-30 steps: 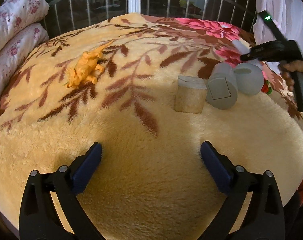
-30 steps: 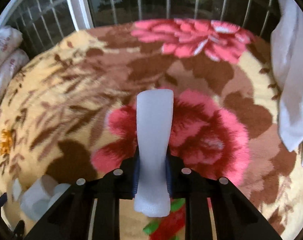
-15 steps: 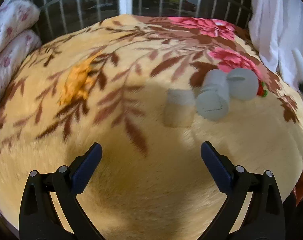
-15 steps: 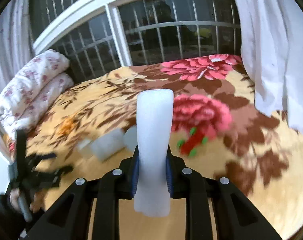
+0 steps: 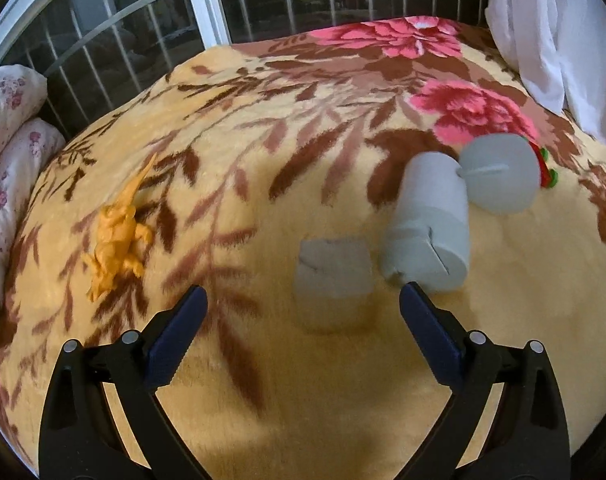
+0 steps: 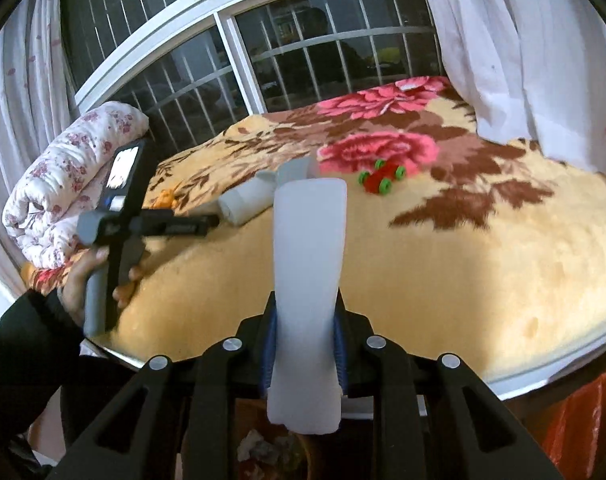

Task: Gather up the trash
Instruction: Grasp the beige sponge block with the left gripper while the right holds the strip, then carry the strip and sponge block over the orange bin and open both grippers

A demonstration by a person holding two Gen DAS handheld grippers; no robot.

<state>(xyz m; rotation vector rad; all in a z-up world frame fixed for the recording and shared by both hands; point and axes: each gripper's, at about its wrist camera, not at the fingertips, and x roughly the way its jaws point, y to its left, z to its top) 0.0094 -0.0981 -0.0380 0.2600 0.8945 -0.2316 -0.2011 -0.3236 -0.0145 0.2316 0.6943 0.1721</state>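
While my right tongs (image 6: 306, 354) are clamping the white foam strip (image 6: 309, 264), my wide-open, empty left tongs (image 5: 303, 320) are pointing straight at the foam block (image 5: 334, 268), just ahead.

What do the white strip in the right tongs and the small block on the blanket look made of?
Strip: likely packing foam, matte, translucent white, with a grainy cut end. Block: probably similar foam, dull grey-white, with soft edges, though blurred.
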